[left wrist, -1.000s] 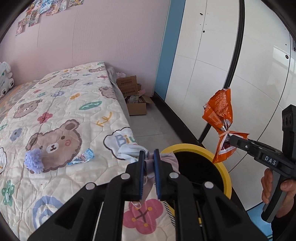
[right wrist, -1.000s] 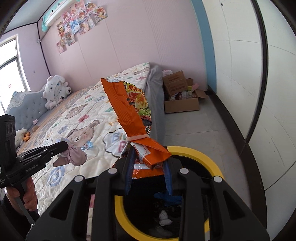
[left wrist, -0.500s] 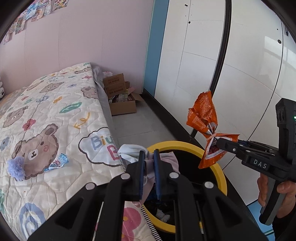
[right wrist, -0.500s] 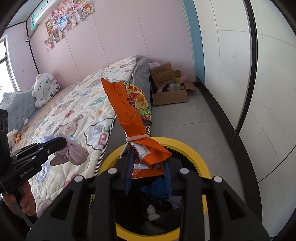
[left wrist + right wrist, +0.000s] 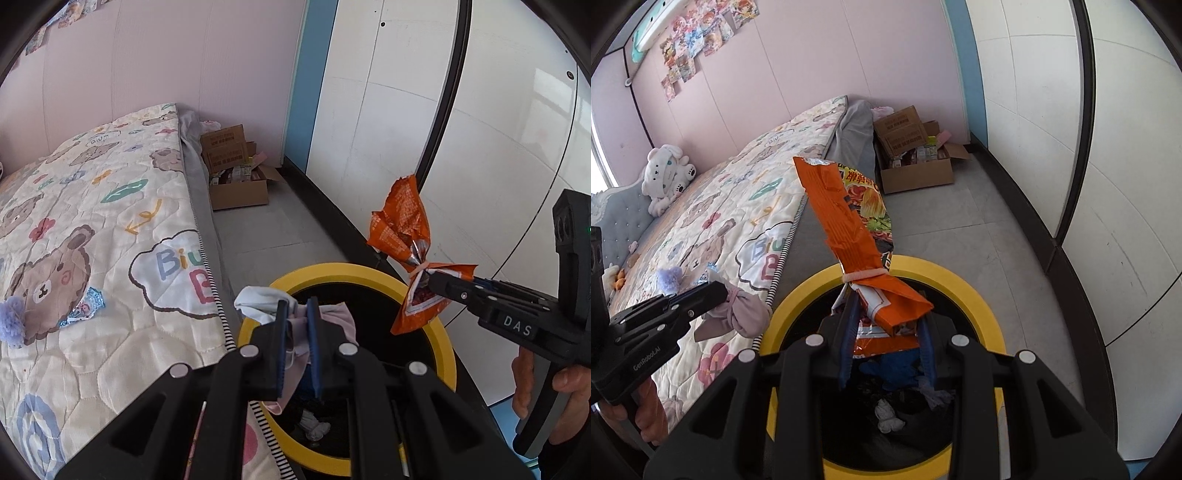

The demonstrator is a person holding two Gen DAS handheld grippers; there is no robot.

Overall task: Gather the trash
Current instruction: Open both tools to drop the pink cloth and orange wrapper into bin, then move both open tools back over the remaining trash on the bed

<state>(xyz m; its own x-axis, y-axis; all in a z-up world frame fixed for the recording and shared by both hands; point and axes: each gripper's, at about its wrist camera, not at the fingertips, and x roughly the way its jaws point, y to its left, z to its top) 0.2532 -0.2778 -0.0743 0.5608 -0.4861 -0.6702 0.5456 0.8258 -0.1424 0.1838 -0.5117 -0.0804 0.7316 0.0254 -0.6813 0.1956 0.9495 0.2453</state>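
A yellow-rimmed bin (image 5: 445, 354) (image 5: 982, 306) with a dark liner stands on the floor beside the bed, with scraps lying inside. My left gripper (image 5: 296, 306) (image 5: 718, 291) is shut on a knotted pink and white cloth (image 5: 340, 321) (image 5: 746, 314), held at the bin's left rim. My right gripper (image 5: 888, 314) (image 5: 430, 275) is shut on an orange snack bag (image 5: 846, 221) (image 5: 402, 221) tied at its middle with a band, held over the bin's opening.
The bed with a bear-print quilt (image 5: 110, 229) (image 5: 738, 206) lies to the left; a purple pompom (image 5: 13, 325) and a small blue wrapper (image 5: 86, 308) rest on it. An open cardboard box (image 5: 236, 177) (image 5: 916, 155) stands on the grey floor by the wall. White wardrobe doors (image 5: 480, 129) run along the right.
Both grippers have sunk and drawn closer to the bin, which now looks larger under them. The cloth has come from over the quilt to the bin's rim. Both grips are unchanged.
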